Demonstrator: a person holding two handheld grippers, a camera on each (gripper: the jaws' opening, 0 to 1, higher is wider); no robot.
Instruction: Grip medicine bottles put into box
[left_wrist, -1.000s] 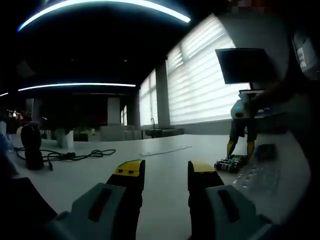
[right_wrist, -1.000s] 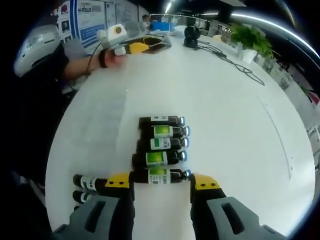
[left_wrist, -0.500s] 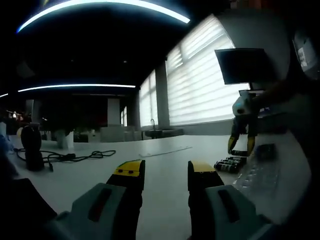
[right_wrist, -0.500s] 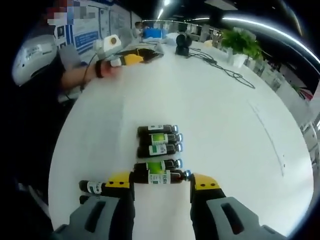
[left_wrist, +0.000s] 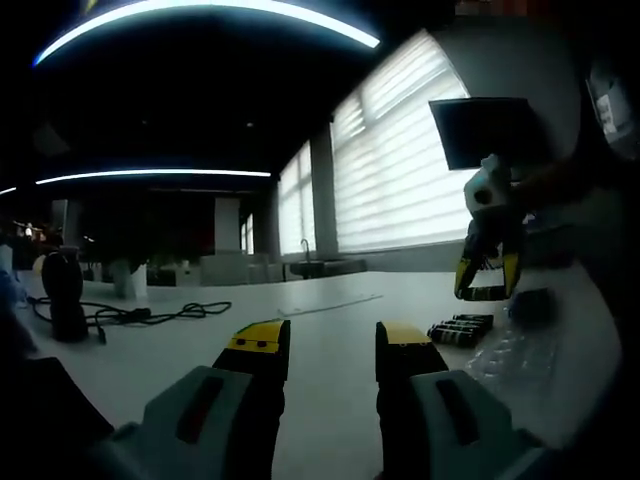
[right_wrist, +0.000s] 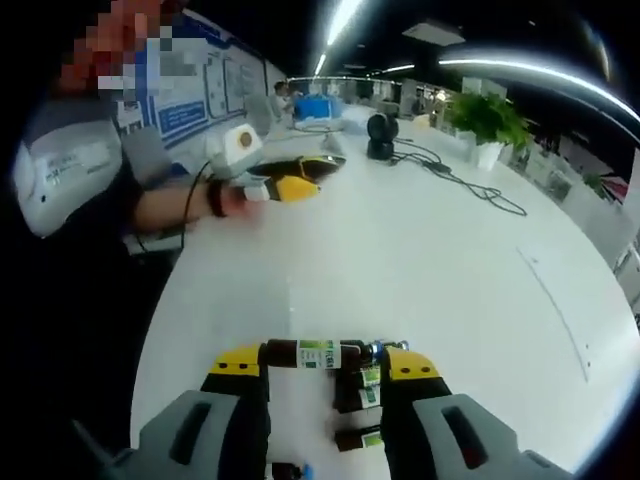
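Right gripper view: right claw clamped crosswise on one bottle, lifted off the worktop | spare bottles just under it | left claw parted, holding nothing | keep it level; can't spot the box.

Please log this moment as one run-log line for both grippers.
right gripper: shut on brown glass medicine bottle with green label, lifted | left gripper: open, empty | remaining bottles: on white table
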